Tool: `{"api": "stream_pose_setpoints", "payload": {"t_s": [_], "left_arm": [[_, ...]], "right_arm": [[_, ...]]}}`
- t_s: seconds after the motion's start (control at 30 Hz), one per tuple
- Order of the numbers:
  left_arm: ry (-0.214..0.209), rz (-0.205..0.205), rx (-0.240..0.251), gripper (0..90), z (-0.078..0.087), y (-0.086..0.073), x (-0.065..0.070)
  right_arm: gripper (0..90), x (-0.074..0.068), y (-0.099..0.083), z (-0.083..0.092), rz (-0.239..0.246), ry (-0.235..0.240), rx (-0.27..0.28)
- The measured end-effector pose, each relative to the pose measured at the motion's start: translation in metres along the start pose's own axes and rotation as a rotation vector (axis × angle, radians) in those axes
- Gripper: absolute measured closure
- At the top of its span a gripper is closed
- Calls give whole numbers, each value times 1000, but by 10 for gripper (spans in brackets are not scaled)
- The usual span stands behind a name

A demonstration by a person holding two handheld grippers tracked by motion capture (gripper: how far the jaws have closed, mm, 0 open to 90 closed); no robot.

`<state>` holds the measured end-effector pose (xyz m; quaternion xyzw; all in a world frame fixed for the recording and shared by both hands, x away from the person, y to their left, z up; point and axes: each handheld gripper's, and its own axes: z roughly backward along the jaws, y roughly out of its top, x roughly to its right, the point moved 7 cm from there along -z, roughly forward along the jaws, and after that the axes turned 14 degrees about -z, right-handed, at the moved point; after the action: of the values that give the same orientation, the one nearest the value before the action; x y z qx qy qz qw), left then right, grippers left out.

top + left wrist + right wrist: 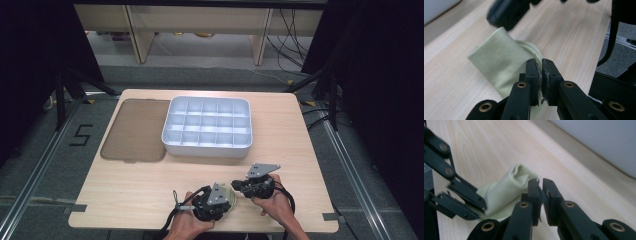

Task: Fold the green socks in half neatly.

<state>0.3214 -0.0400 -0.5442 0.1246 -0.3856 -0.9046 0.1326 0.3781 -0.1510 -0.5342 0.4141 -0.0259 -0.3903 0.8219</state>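
Observation:
A pale yellow-green cloth (229, 196) lies rolled on the wooden table (125, 190) near the front edge, between both hands. My left gripper (227, 201) is shut on one end of it; in the left gripper view the cloth (499, 60) runs away from the closed jaws (541, 72). My right gripper (236, 186) is shut, its tips (541, 187) right beside the cloth's other end (506, 187). Whether that end is pinched is hidden. The right gripper (506, 12) rests at the cloth's far end in the left gripper view. The left gripper (471, 205) holds the cloth in the right gripper view.
A white tray (207, 150) divided into several compartments stands at the middle back of the table. A flat brown lid (135, 130) lies to its left. The table's front edge runs just below the hands, and dark stands flank both sides.

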Motion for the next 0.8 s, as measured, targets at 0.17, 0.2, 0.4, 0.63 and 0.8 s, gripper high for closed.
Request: {"api": "stream_pose_setpoints", "payload": {"t_s": [0.17, 0.2, 0.4, 0.63, 0.8], "left_arm": [[-12, 11, -7, 834, -5, -1, 0], [-12, -5, -6, 834, -5, -1, -1], [-6, 13, -8, 832, -5, -1, 1], [-5, 4, -7, 827, -4, -2, 0], [-11, 16, -9, 817, -4, -3, 2]], "right_arm": [[857, -5, 8, 9, -8, 39, 58], [859, -6, 10, 10, 7, 42, 65], [860, -20, 11, 8, 18, 96, 58], [860, -32, 6, -4, 55, 138, 13], [869, -22, -4, -16, 70, 79, -66]]}}
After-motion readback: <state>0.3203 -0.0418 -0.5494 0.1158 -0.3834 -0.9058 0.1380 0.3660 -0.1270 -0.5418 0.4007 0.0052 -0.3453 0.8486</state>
